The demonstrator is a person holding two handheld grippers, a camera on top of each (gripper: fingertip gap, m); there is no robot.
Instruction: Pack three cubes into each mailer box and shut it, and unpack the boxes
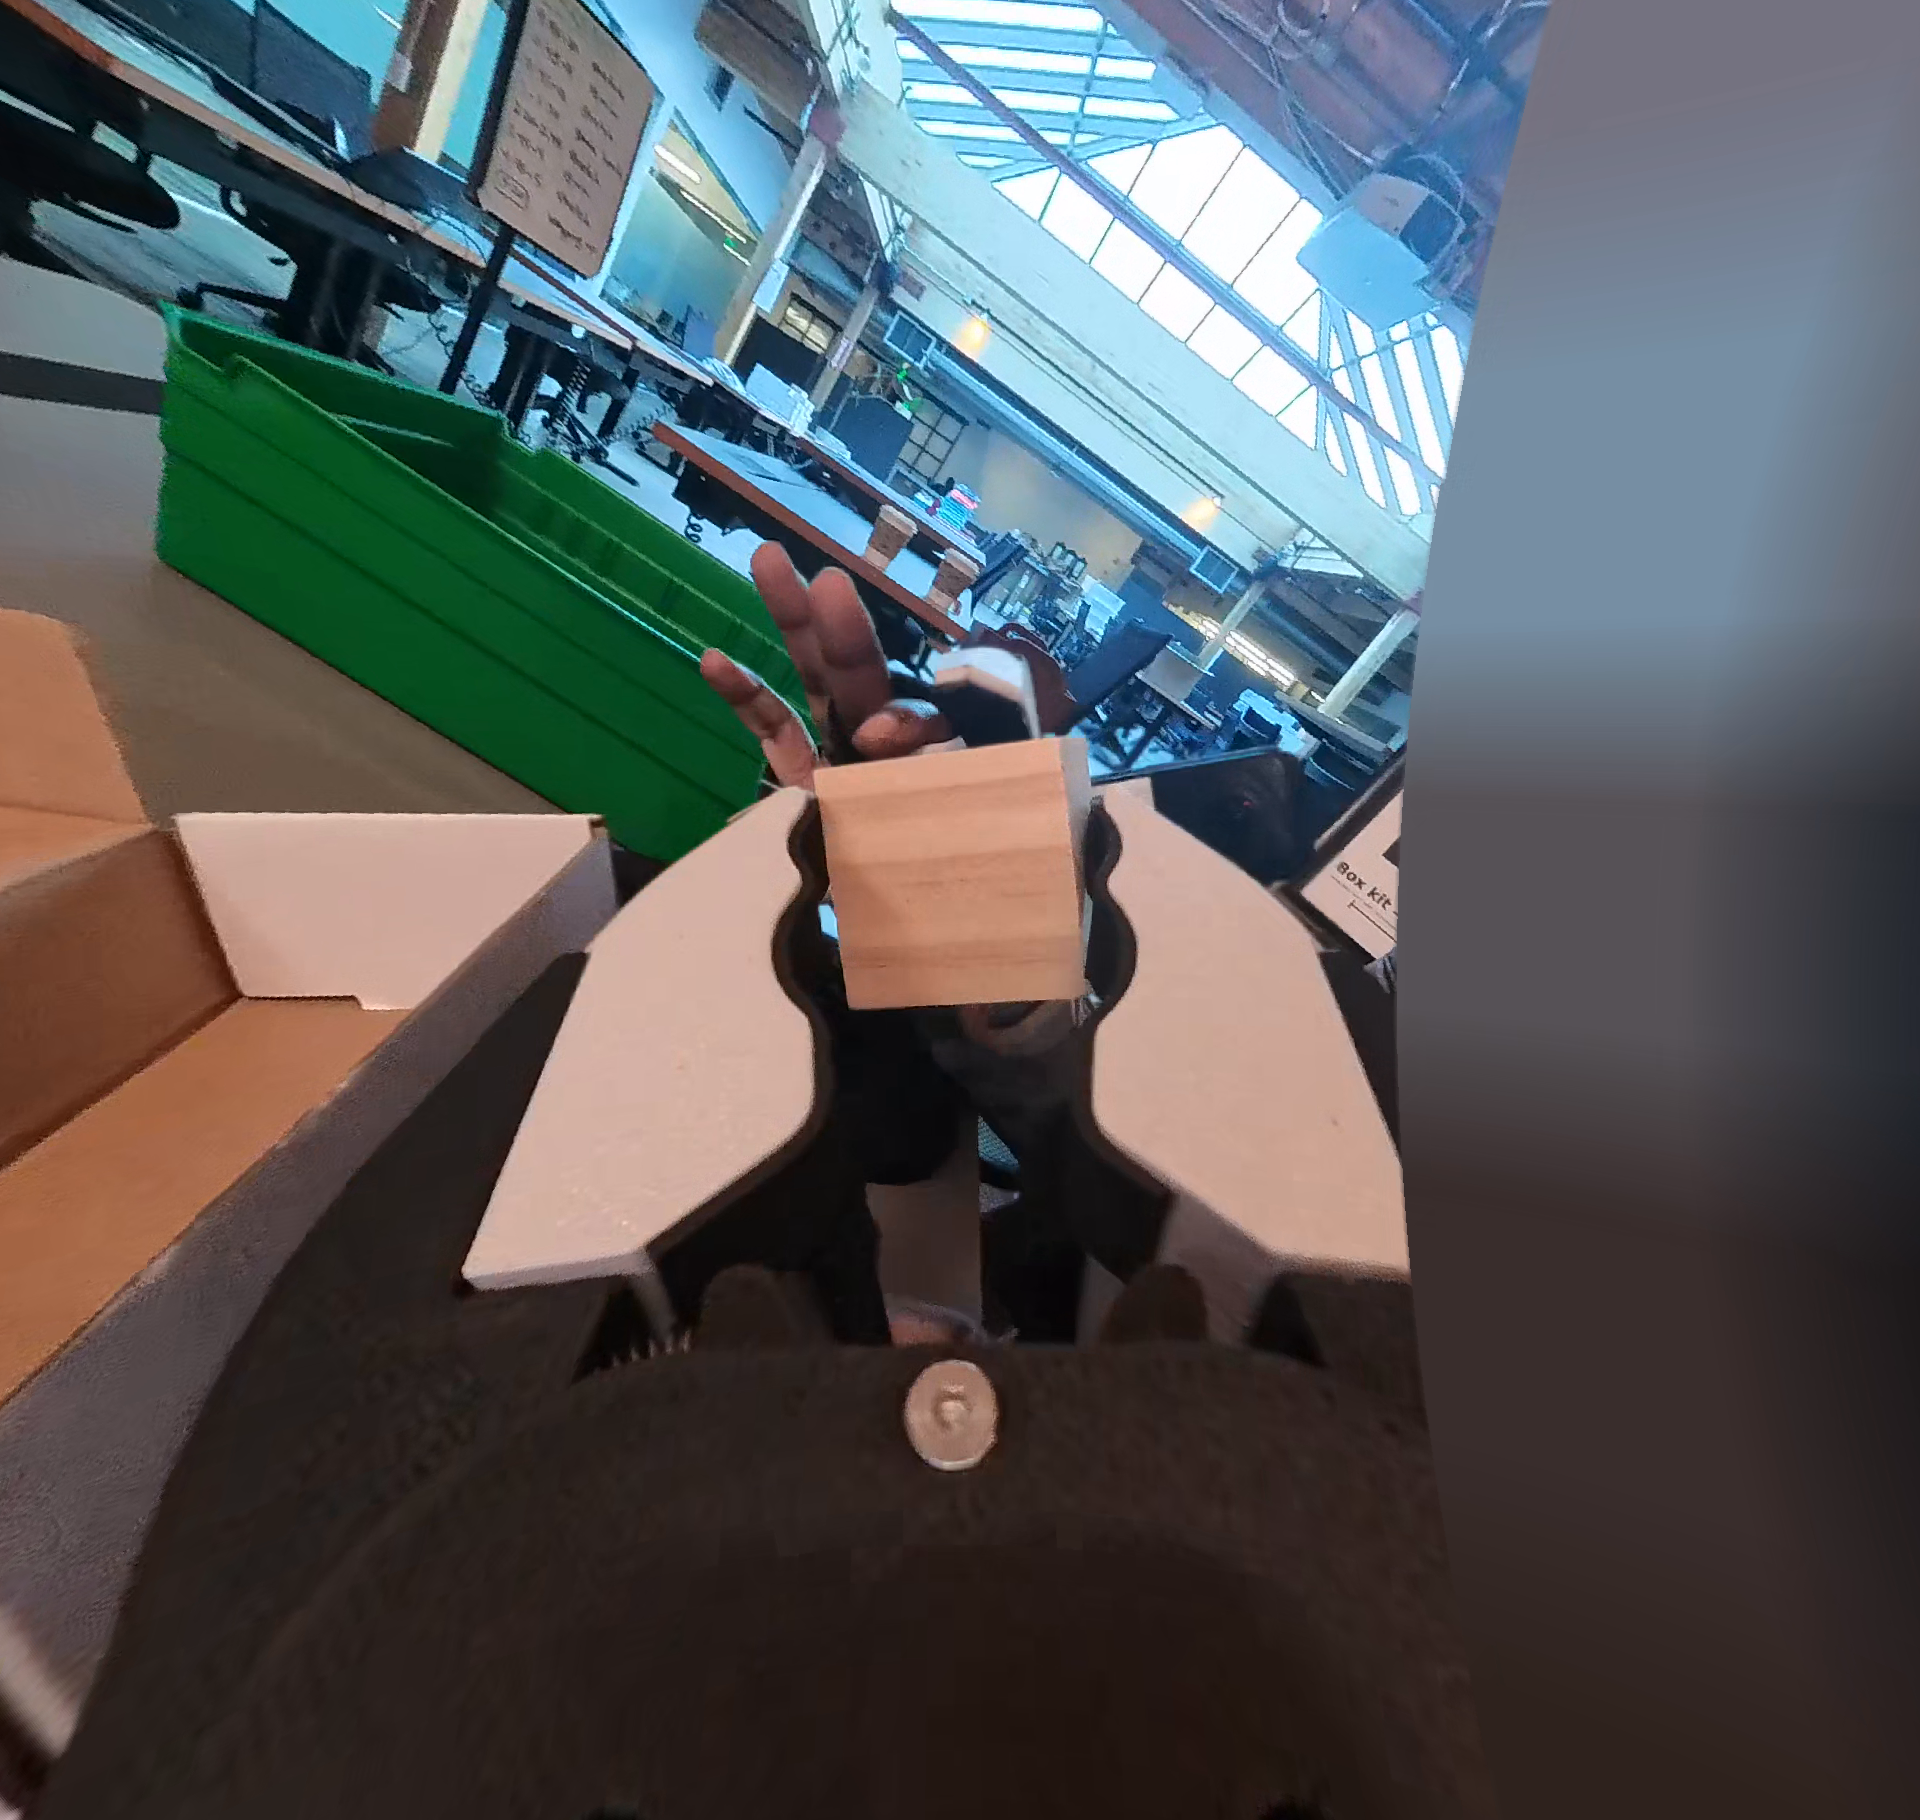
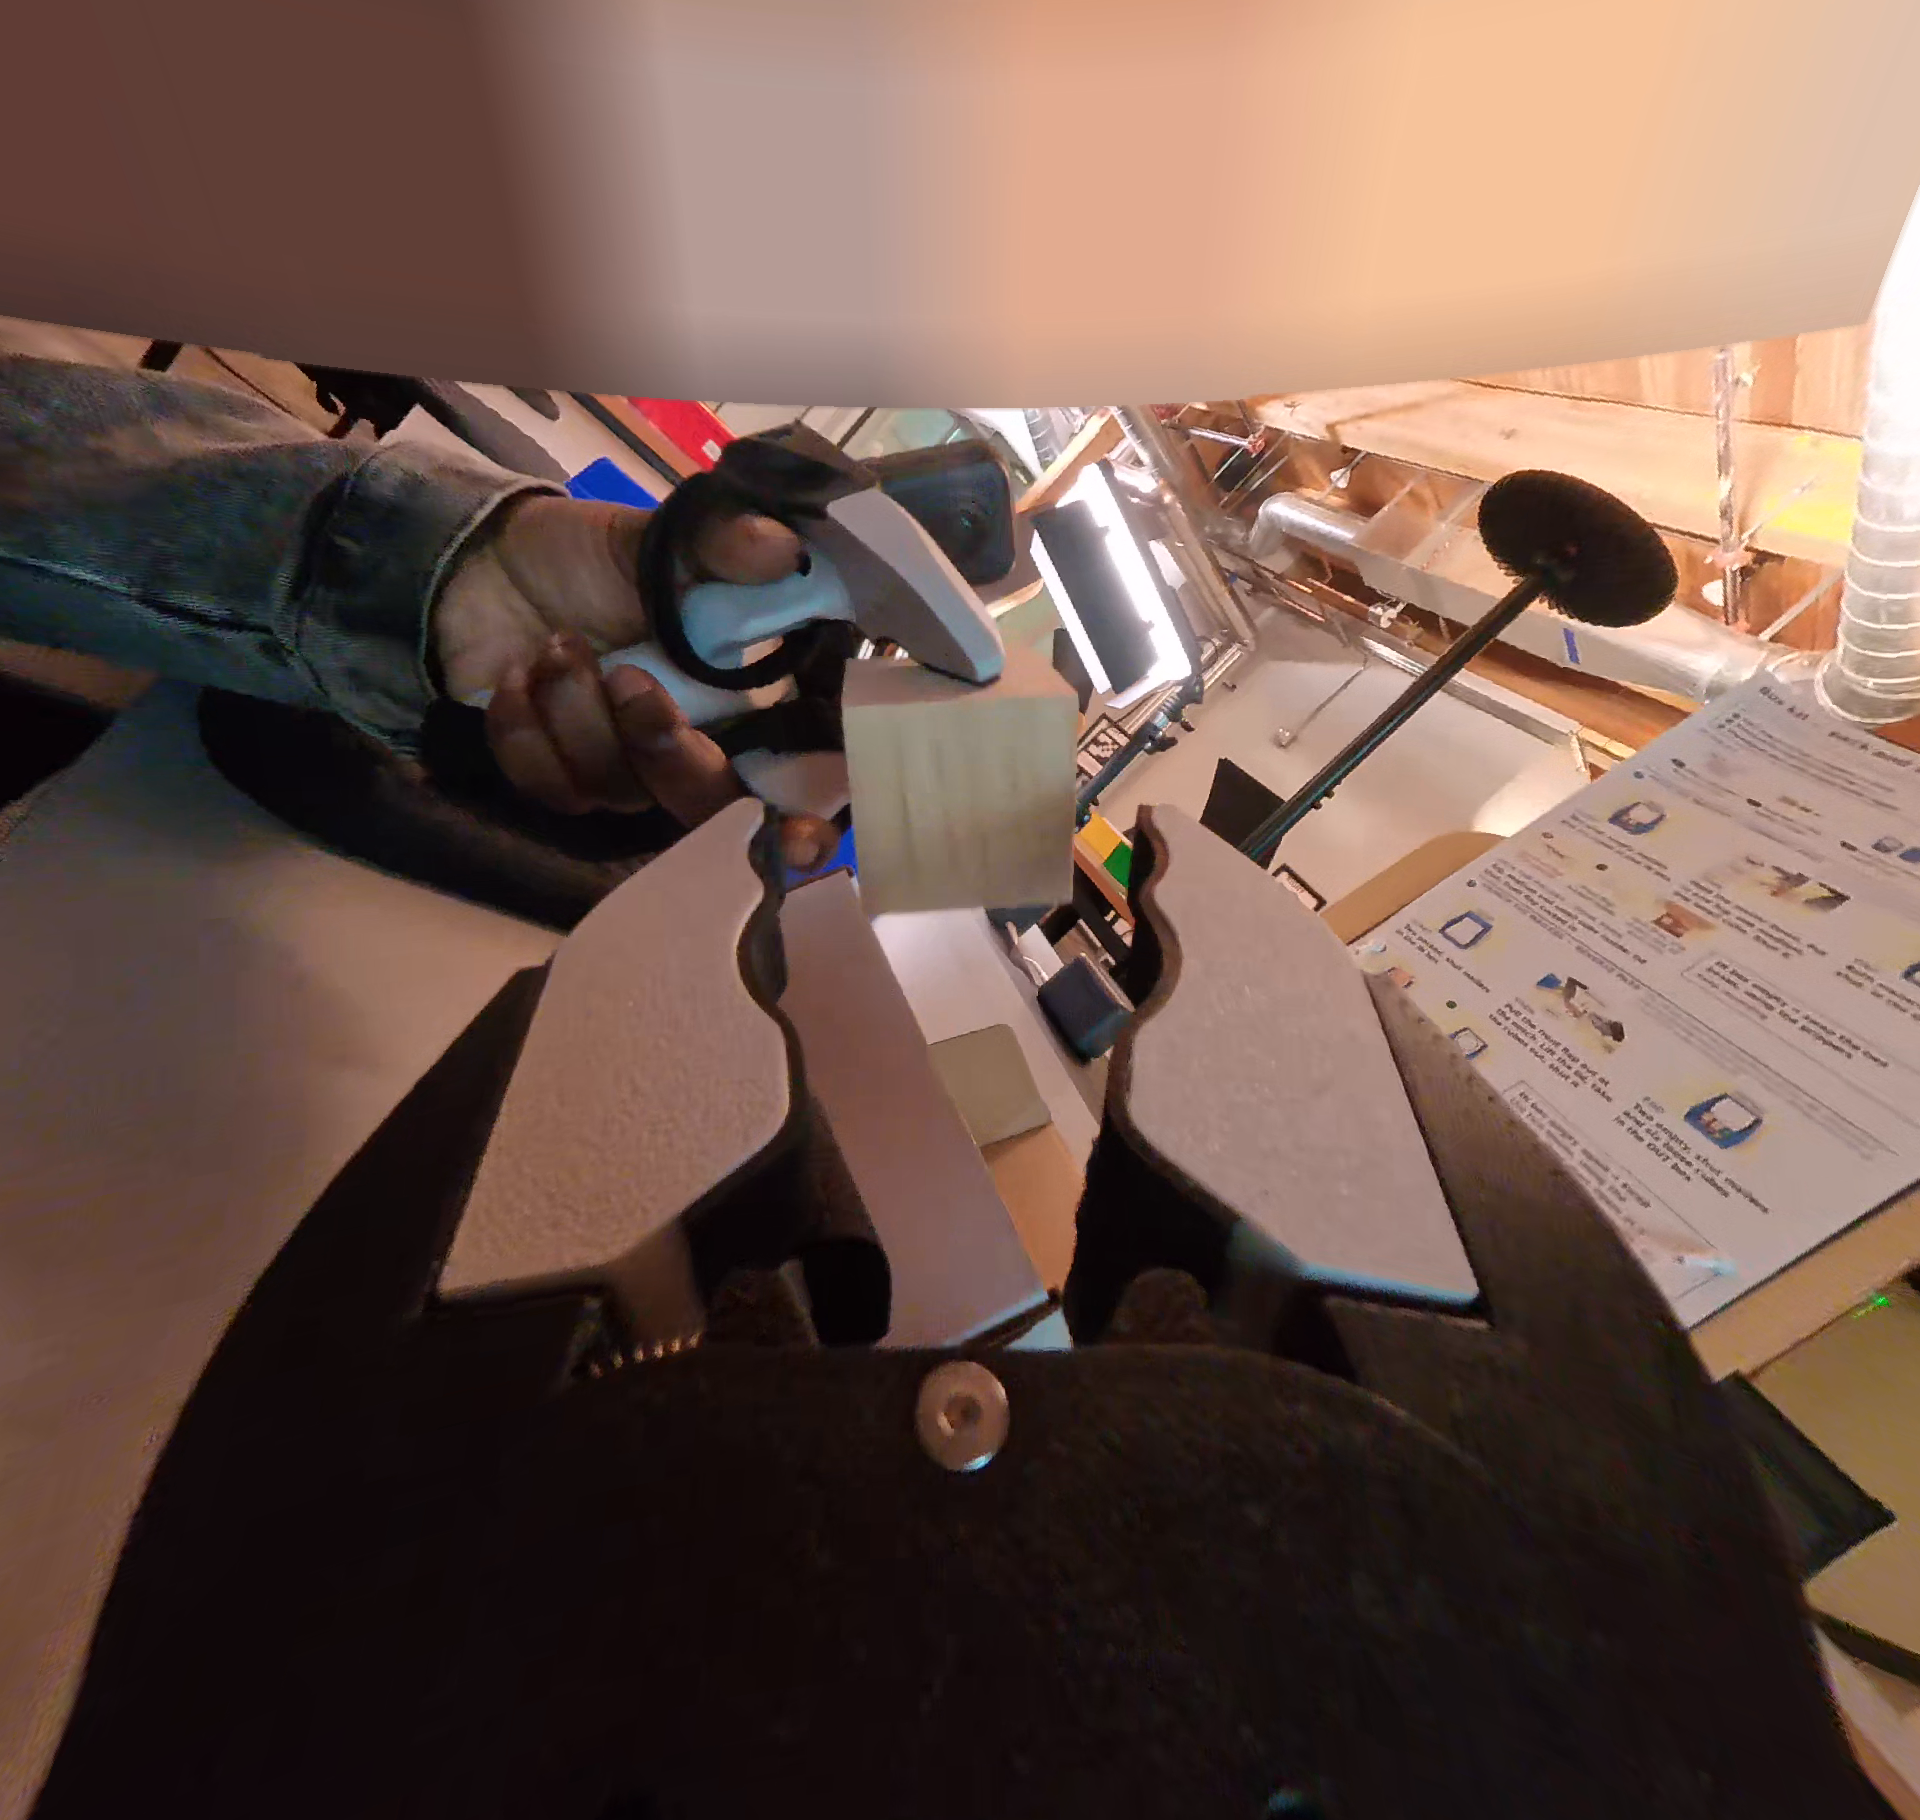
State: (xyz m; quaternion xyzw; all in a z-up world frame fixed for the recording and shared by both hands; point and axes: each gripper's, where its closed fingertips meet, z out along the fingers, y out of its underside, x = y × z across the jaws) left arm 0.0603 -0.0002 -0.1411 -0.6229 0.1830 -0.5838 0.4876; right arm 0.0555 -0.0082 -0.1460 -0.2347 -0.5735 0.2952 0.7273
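Note:
My left gripper is shut on a pale wooden cube and holds it in the air, to the right of an open mailer box with a white outside and brown inside. What lies in the box is hidden. In the right wrist view the same cube sits in the left gripper, held by a hand in a denim sleeve. My right gripper is open, its fingertips on either side of the cube and just short of it. It shows partly behind the cube in the left wrist view.
A green plastic bin stands on the grey table behind the box. A printed instruction sheet lies at the right, with a stack of clear cups beyond it and a black round head on a pole. My two grippers' fingertips are within a few centimetres of each other.

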